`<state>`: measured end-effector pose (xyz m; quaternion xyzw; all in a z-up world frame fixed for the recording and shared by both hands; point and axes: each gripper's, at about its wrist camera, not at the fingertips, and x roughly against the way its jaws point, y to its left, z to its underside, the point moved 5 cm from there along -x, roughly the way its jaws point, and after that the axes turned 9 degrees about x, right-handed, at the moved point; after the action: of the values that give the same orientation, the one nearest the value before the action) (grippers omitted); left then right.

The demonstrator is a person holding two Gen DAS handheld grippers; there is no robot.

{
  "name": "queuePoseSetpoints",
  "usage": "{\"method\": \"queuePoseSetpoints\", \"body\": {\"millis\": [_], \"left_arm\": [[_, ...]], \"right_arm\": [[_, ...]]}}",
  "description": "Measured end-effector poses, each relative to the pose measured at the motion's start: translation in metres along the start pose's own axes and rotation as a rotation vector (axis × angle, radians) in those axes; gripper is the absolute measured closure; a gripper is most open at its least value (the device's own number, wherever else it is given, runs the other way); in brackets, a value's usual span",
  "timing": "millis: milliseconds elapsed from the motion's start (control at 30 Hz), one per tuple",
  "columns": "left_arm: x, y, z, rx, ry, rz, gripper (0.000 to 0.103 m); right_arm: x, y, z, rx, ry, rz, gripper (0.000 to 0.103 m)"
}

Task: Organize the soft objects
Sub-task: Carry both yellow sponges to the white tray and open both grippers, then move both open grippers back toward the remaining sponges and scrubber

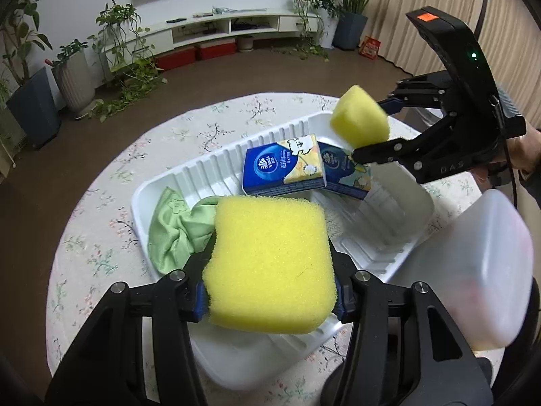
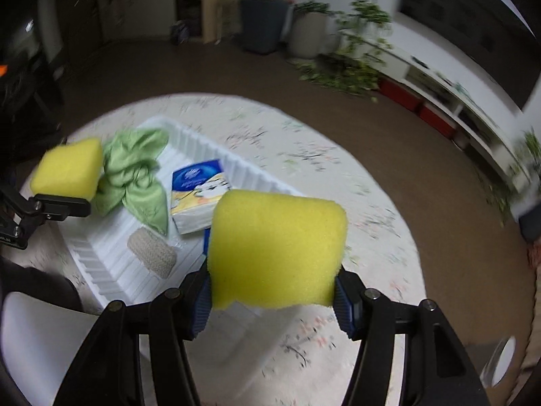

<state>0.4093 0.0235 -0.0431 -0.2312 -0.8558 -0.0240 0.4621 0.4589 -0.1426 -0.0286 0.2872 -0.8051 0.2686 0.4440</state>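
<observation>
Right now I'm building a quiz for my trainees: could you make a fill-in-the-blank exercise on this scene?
1. Each gripper holds a ____ sponge: the left gripper and the right gripper.
2. The green cloth lies in the white ____.
3. The tissue packs number ____.
4. The tray sits on a ____-patterned tablecloth.

Missing words: yellow; tray; two; floral
</observation>
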Motion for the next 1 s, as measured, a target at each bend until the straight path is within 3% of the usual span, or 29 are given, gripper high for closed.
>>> {"method": "queuePoseSetpoints", "body": {"millis": [200, 433, 467, 600, 867, 933, 1000], "left_arm": [[-0.014, -0.003, 0.006, -0.013, 0.018, 0.017, 0.053], [-0.019, -0.011, 0.006, -0.026, 0.012, 0.013, 0.05], [-0.017, -0.01, 0.006, -0.02, 0.007, 0.009, 0.048], [-0.011, -0.012, 0.005, -0.014, -0.019, 0.012, 0.022], [0.004, -0.01, 0.01, 0.018, -0.063, -0.004, 0.01], [0.006, -0.004, 0.007, 0.028, -0.076, -0.006, 0.002], [0.012, -0.003, 0.007, 0.038, -0.099, -0.006, 0.0]], "right_arm": [[-0.028, 0.012, -0.002, 0.056, 0.032, -0.05, 0.04], [-0.029, 0.015, -0.001, 0.057, -0.006, -0.062, 0.038], [-0.03, 0.016, -0.001, 0.058, -0.01, -0.061, 0.037], [-0.026, 0.019, 0.001, 0.07, -0.023, -0.046, 0.025], [-0.02, 0.02, 0.006, 0.067, -0.041, -0.043, 0.016], [-0.016, 0.019, 0.008, 0.057, -0.047, -0.042, 0.008], [-0.011, 0.016, 0.011, 0.045, -0.06, -0.042, 0.001]]}}
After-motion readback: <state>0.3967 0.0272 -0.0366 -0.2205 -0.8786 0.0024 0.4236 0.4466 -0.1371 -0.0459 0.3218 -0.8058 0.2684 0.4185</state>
